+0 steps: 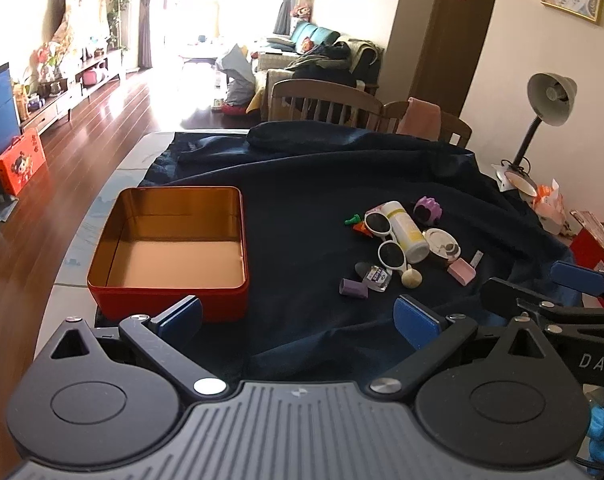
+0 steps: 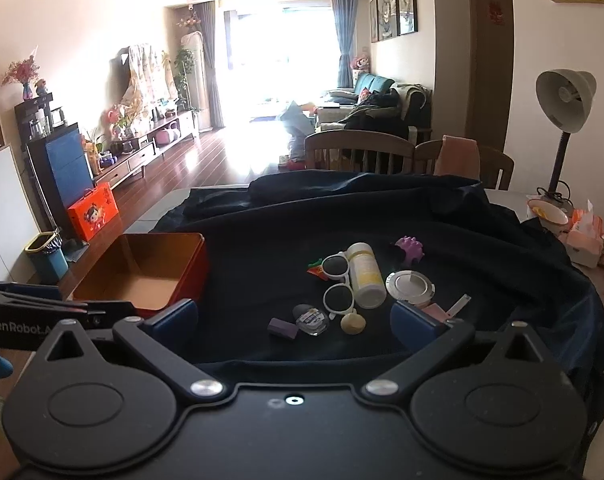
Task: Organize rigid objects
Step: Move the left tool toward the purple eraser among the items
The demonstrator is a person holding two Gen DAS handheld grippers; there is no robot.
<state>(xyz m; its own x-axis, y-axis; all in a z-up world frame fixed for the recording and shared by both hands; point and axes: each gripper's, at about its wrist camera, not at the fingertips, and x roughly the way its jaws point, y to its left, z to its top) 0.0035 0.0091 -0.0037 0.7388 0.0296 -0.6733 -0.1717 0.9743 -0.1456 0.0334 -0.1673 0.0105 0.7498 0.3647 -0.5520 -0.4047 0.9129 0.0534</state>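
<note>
Dark cloth (image 1: pixel 302 200): left claw (image 1: pixel 297 320), right claw (image 2: pixel 293 322) hover level, both spread, nothing held.

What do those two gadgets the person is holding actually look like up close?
Each is a black plastic tool. The left gripper has two blue-padded fingers on black link arms with silver pivot screws, two round black discs, and a ribbed grey body. The right gripper is built alike but with a smooth black body. White lettering marks their sides. Blue gloves show at the edges.
</note>
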